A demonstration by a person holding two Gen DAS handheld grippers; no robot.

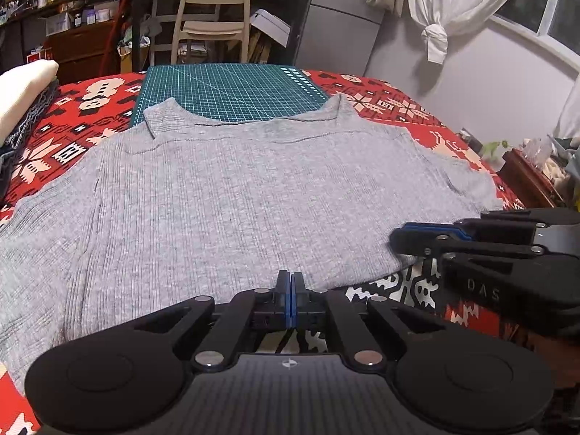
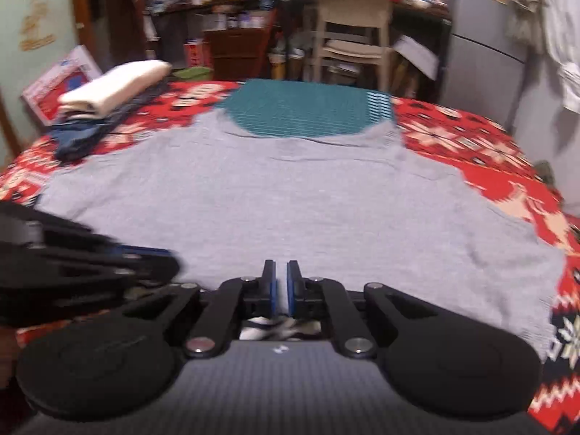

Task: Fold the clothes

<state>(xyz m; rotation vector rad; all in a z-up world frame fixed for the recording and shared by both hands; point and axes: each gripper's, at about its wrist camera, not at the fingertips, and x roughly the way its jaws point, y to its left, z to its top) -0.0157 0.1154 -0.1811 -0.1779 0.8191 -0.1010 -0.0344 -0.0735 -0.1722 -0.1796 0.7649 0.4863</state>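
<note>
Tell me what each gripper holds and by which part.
Left gripper is shut at the grey sweater's near hem; whether it pinches cloth is unclear. Right gripper is slightly open, holding nothing.

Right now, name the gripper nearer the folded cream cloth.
Left. The left gripper is at the near hem of the grey ribbed sweater, toward the cream cloth; the right gripper is farther right.

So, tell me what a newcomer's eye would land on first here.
First the grey ribbed sweater, spread flat across the middle of the red patterned blanket, its collar lying on a green cutting mat. Then the black tongs at its near hem: the left tongs pressed shut, the right tongs with a narrow gap. A stack of folded clothes sits at the far left.
</note>
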